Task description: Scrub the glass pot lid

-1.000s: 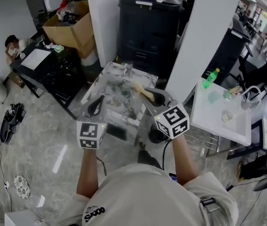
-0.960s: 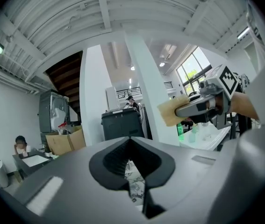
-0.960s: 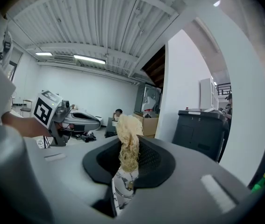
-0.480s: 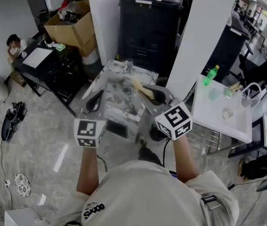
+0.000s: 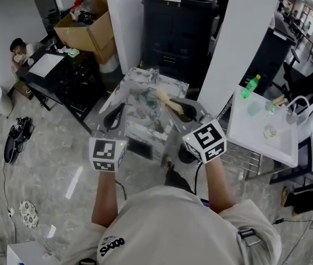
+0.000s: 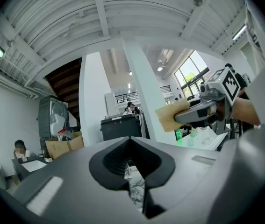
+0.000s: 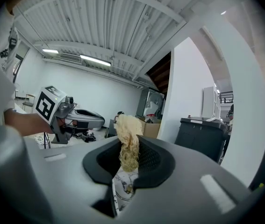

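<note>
In the head view a faint glass pot lid (image 5: 144, 114) lies on the small marble table (image 5: 124, 87), between the tips of both grippers. My right gripper (image 5: 177, 110) is shut on a tan sponge (image 5: 165, 101) that pokes out over the lid. The sponge (image 7: 128, 141) fills the jaws in the right gripper view, with a curved rim and marble below it. My left gripper (image 5: 112, 120) hovers at the table's left side, and its jaws (image 6: 133, 164) meet with nothing visible between them. The left gripper view shows the right gripper with its sponge (image 6: 172, 116) up to the right.
A black bin (image 5: 181, 26) stands behind the marble table beside a white pillar (image 5: 239, 43). A cardboard box (image 5: 87, 29) and a black desk (image 5: 62, 76) with a seated person (image 5: 18, 48) are at the left. A white table (image 5: 261, 142) with a green bottle (image 5: 249, 87) is at the right.
Both grippers stay over the marble table in nearly the same places. The sponge stays in the right gripper. Only the view has shifted slightly.
</note>
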### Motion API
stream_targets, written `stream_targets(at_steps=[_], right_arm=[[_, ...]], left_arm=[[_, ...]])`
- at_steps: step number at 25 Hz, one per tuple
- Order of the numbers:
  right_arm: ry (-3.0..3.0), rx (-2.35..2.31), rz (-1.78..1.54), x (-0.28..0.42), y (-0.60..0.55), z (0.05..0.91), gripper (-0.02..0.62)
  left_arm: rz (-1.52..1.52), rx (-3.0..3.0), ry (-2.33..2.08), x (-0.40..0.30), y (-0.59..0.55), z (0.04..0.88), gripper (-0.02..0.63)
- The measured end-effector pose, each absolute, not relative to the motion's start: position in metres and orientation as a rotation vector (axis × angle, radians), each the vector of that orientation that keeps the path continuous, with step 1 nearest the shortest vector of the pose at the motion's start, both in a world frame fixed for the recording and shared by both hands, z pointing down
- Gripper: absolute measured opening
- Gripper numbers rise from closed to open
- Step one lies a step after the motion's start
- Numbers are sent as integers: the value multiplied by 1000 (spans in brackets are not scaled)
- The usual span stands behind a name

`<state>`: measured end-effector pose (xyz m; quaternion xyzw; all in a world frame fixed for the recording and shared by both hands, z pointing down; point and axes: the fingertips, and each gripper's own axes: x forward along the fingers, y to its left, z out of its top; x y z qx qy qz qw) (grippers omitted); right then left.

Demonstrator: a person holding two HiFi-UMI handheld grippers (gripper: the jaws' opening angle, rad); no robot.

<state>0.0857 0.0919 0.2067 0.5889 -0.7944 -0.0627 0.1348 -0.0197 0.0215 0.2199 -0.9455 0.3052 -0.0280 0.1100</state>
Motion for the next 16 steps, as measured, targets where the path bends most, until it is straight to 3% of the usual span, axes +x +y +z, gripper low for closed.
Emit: stream_targets(at_steps=[16], right_arm=[[-2307, 1684, -161, 81, 88, 214, 49]], left_arm=[[-102, -2786, 889, -23, 17, 226, 11]])
